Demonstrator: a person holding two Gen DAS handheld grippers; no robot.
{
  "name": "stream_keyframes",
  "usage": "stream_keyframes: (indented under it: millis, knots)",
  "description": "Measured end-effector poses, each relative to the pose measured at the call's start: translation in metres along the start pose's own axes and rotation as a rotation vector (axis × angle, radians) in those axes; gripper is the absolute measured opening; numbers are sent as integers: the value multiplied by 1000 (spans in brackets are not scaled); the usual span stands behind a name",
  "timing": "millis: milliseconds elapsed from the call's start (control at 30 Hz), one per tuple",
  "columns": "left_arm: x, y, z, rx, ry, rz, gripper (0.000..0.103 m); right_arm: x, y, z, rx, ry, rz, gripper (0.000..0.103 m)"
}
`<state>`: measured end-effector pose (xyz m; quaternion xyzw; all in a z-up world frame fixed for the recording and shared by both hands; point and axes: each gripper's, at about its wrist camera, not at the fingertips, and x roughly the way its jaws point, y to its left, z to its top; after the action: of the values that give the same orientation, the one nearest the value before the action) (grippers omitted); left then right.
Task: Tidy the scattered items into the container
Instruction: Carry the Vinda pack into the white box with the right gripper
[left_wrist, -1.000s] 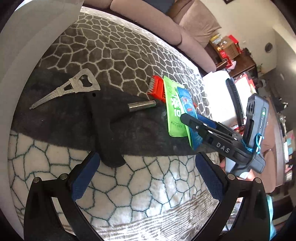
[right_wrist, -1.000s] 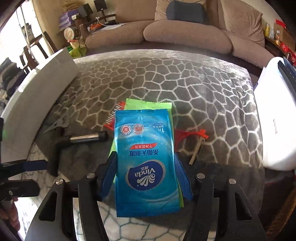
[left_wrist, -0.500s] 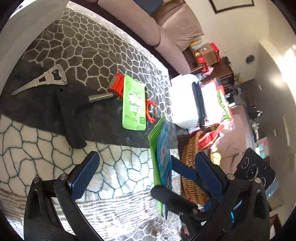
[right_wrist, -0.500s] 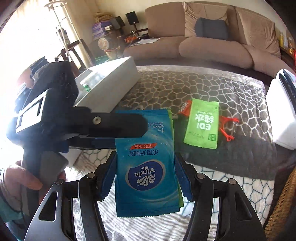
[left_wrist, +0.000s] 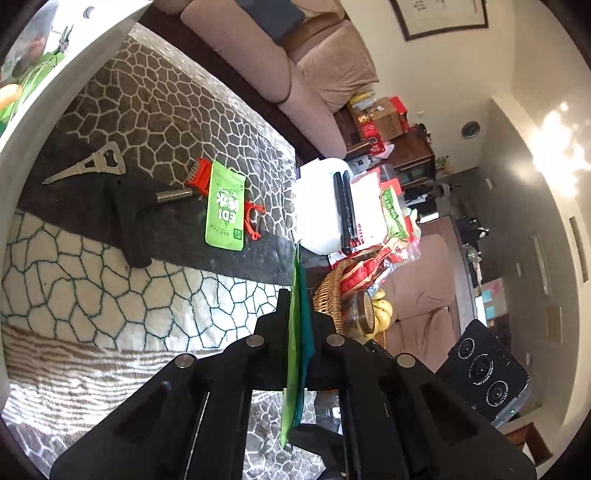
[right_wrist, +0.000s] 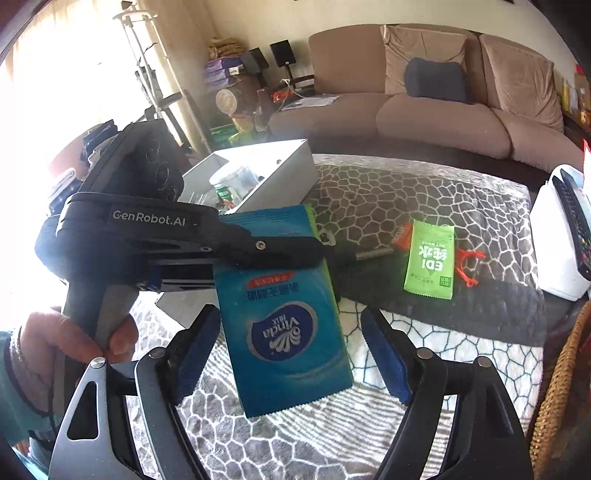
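Note:
My left gripper (left_wrist: 295, 332) is shut on a blue wipes packet (left_wrist: 306, 325) and a green packet (left_wrist: 293, 343) behind it, seen edge-on. In the right wrist view the left gripper (right_wrist: 317, 254) clamps the blue packet (right_wrist: 288, 332) above the blanket. My right gripper (right_wrist: 288, 354) is open, its blue pads either side of the packet without touching it. A green EDI packet (left_wrist: 225, 206) lies on the blanket and also shows in the right wrist view (right_wrist: 430, 258). The white container (right_wrist: 273, 181) stands at the far left with items inside.
On the blanket lie a metal bottle opener (left_wrist: 88, 166), a black-handled tool (left_wrist: 133, 214), a red comb (left_wrist: 197, 177) and a red clip (left_wrist: 253, 221). A white box with a remote (left_wrist: 325, 206) and a wicker basket (left_wrist: 328, 291) stand to the right.
The left gripper has closed on the blue and green packets that the right gripper held. The right gripper has opened and let go of them.

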<state>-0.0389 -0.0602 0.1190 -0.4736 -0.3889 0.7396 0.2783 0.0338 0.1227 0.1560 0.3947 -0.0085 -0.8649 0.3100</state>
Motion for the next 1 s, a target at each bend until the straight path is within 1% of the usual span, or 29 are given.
stream_keyframes:
  millis: [133,200,300,333,400,467,500,567,600,633,700,767,833,867,900,967,1000]
  knots:
    - [-25,-7,1,17,-15,25,4,-10,3,-7,18,21,4,82]
    - [-38,-14,0,38,-15,29,4,-14,10,-7,8,29,18,82]
    - [-63,-24,-3,66,-25,26,4,-23,31,2,-28,21,53,82]
    - [-73,-27,-5,73,-29,22,4,-27,37,6,-27,9,82,82]
    - [-95,-31,-7,88,-37,-4,4,-35,45,15,20,-19,188,83]
    - [-123,-40,-13,136,-51,-35,4,-43,47,22,87,-56,288,83]
    - [-137,-44,-15,157,-52,-49,4,-47,47,25,130,-76,358,83]
    - [-165,-48,-19,179,-50,-95,4,-47,46,28,230,-95,541,83]
    - [-179,-50,-20,186,-50,-118,4,-43,47,28,276,-90,627,84]
    - [-192,-51,-21,188,-54,-140,4,-38,50,27,312,-83,684,84]
    - [-217,-51,-21,177,-68,-188,4,-26,62,27,334,-73,747,86]
    - [-238,-47,-20,163,-87,-214,4,-14,80,27,335,-57,796,85]
    - [-252,-42,-18,154,-101,-220,4,-4,100,30,340,-55,842,76]
    - [-258,-38,-17,153,-108,-218,4,0,113,33,328,-62,849,54]
    - [-264,-34,-15,151,-117,-211,6,4,127,37,306,-65,832,24]
    - [-279,-21,-9,134,-145,-196,7,13,147,45,293,-67,799,23]
    - [-286,-13,-4,126,-161,-178,7,20,155,48,294,-63,792,21]
